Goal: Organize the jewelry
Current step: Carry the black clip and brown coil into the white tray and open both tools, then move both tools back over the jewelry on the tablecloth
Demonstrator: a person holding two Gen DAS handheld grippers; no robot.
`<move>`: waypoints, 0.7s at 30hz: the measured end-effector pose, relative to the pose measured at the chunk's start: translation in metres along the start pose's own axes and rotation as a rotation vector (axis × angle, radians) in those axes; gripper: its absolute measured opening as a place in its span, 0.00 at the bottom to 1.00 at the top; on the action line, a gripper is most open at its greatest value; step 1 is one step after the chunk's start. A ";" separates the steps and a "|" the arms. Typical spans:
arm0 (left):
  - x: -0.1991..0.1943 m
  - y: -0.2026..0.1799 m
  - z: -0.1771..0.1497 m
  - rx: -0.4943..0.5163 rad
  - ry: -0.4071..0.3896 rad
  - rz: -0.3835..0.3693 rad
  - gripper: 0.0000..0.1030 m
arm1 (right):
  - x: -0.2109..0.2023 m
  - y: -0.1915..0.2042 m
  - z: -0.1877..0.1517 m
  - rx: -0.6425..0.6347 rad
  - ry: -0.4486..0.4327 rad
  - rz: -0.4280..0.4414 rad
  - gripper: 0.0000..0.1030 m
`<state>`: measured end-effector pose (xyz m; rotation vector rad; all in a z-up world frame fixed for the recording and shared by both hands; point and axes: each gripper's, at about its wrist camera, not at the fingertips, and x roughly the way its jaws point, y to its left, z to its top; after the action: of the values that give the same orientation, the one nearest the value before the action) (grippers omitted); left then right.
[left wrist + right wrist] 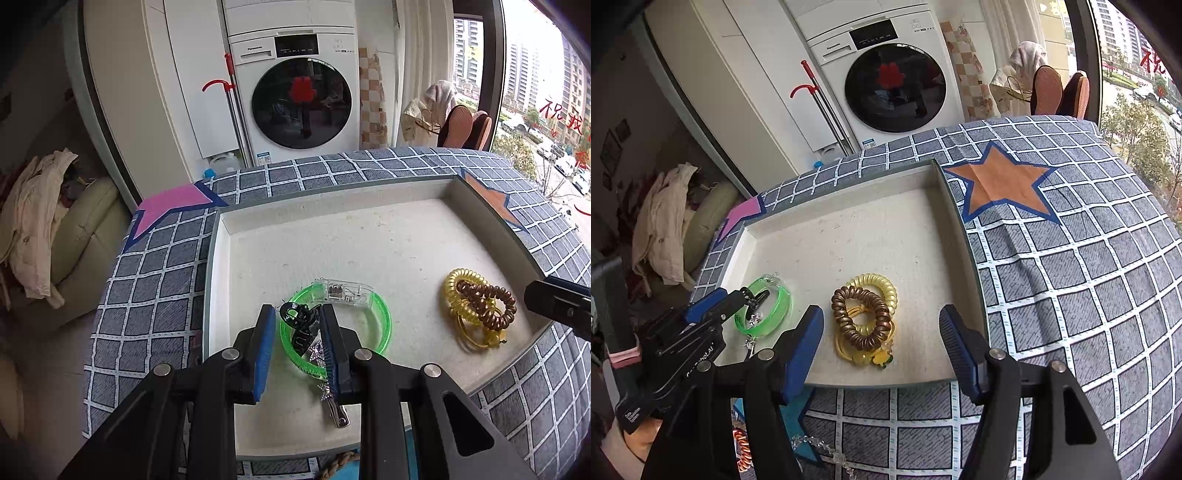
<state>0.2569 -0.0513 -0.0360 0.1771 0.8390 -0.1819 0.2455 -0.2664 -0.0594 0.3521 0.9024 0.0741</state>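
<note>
A shallow white tray (218, 280) sits on the counter's grey checked cloth (1071, 280). In the lower centre of the left wrist view, the left gripper (297, 325) has its jaws partly apart over a black claw clip (297, 317) inside a green bangle (380, 325); whether they pinch it I cannot tell. The right gripper (881, 325) (jaws wide, holding nothing) frames the yellow and brown spiral hair ties (864, 314), lying in the tray at lower centre.
</note>
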 end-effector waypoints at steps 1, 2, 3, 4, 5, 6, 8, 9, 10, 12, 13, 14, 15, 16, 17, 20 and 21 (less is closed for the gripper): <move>-0.003 0.000 0.000 -0.001 -0.004 -0.001 0.44 | -0.002 0.000 -0.002 0.003 -0.001 0.004 0.69; -0.005 -0.001 0.001 0.000 -0.008 -0.005 0.44 | -0.005 -0.001 -0.004 0.007 -0.001 0.009 0.71; -0.007 -0.001 0.001 0.003 -0.012 -0.007 0.44 | -0.007 -0.002 -0.006 0.009 -0.002 0.011 0.72; -0.010 -0.002 0.002 0.005 -0.016 -0.005 0.44 | -0.010 -0.002 -0.008 0.012 -0.004 0.012 0.73; -0.013 -0.002 0.001 0.006 -0.022 -0.002 0.47 | -0.012 -0.002 -0.010 0.014 -0.003 0.015 0.73; -0.016 -0.002 0.001 0.006 -0.025 0.001 0.58 | -0.014 -0.002 -0.012 0.016 -0.002 0.018 0.73; -0.026 0.001 -0.001 -0.011 -0.051 0.001 1.00 | -0.019 -0.003 -0.016 0.020 0.001 0.020 0.73; -0.033 0.002 -0.002 -0.016 -0.074 -0.002 1.00 | -0.022 -0.003 -0.019 0.021 0.000 0.021 0.75; -0.039 0.002 -0.003 -0.012 -0.082 -0.004 1.00 | -0.025 -0.004 -0.021 0.020 -0.003 0.020 0.76; -0.047 0.002 -0.005 -0.005 -0.088 -0.005 1.00 | -0.032 -0.005 -0.027 0.020 -0.007 0.019 0.77; -0.051 0.002 -0.006 -0.004 -0.090 -0.005 1.00 | -0.035 -0.005 -0.030 0.023 -0.004 0.020 0.77; -0.055 0.003 -0.008 -0.008 -0.089 -0.006 1.00 | -0.038 -0.006 -0.033 0.028 -0.001 0.024 0.77; -0.058 0.004 -0.009 -0.014 -0.084 -0.010 1.00 | -0.041 -0.007 -0.036 0.032 0.001 0.026 0.78; -0.061 0.005 -0.011 -0.023 -0.078 -0.016 1.00 | -0.044 -0.008 -0.039 0.035 0.001 0.028 0.78; -0.063 0.007 -0.013 -0.034 -0.068 -0.022 1.00 | -0.047 -0.008 -0.043 0.035 0.000 0.027 0.80; -0.073 0.009 -0.021 -0.049 -0.064 -0.026 1.00 | -0.056 -0.008 -0.054 0.032 -0.004 0.008 0.83; -0.076 0.009 -0.024 -0.045 -0.064 -0.024 1.00 | -0.058 -0.009 -0.058 0.032 -0.004 0.005 0.83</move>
<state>0.1920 -0.0298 0.0063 0.1186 0.7813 -0.1902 0.1635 -0.2712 -0.0510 0.3843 0.8992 0.0640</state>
